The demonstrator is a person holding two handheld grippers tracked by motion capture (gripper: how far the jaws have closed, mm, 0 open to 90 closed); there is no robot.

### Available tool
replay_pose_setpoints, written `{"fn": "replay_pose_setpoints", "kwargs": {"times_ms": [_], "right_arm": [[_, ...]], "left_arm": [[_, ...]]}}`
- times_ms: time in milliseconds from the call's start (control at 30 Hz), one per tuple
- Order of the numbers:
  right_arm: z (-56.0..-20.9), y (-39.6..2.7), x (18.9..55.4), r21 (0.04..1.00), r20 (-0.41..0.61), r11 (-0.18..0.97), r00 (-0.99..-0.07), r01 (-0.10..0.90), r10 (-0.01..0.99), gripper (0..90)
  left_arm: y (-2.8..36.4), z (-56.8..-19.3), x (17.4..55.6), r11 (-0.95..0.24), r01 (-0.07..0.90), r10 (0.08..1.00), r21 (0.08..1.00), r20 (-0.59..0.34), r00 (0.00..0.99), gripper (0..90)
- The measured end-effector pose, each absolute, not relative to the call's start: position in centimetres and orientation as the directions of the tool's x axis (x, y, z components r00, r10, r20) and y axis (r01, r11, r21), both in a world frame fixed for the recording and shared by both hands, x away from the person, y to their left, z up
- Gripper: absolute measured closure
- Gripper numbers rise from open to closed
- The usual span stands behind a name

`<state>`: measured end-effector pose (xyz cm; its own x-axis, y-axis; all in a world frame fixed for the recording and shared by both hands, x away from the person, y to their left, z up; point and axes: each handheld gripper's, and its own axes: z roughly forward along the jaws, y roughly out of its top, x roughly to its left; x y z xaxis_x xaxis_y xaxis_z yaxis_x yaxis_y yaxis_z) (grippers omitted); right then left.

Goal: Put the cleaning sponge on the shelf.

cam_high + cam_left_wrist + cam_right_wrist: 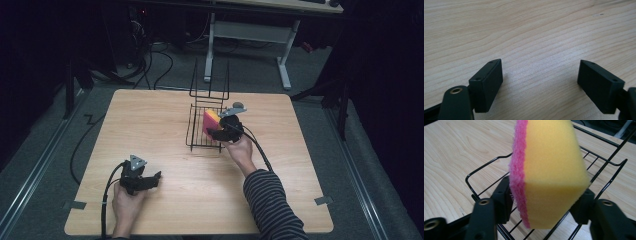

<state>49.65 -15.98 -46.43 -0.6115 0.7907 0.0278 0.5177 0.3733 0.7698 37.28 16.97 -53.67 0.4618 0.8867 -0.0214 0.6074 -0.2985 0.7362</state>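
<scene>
— Two grippers: what has the right gripper [544, 202] got?
— A yellow sponge [549, 170] with a pink side, pinched between its jaws over the black wire rack [197, 135].
— And the left gripper [540, 80]?
— Jaws wide apart, holding nothing, low over the bare tabletop [524, 30].

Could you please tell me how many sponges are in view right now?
1. The sponge is held between the right gripper's fingers, above the wire rack near the table's middle. None appears elsewhere; the sponge hides part of the rack.
</scene>
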Motion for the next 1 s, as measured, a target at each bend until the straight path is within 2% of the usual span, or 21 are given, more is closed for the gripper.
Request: {"fn": "replay_pose_setpoints", "kwargs": {"times_ms": [67,300,1000], "right_arm": [[-46.4,-16.1,49.7,0.767,0.054,0.357,-0.608,0.533,0.792,39.8],[-46.3,-16.4,49.7,0.772,0.064,0.35,-0.613,0.531,0.787,34.8],[-44.1,-18.4,47.4,0.801,0.089,0.322,-0.633,0.505,0.769,31.4]], "left_arm": [[17.0,-53.7,37.3,-0.298,0.607,0.887,0.736,-0.022,0.462,20.9],[17.0,-53.7,37.3,-0.299,0.607,0.887,0.736,-0.021,0.462,20.9],[16.9,-53.7,37.3,-0.299,0.607,0.887,0.736,-0.02,0.462,20.9]]}}
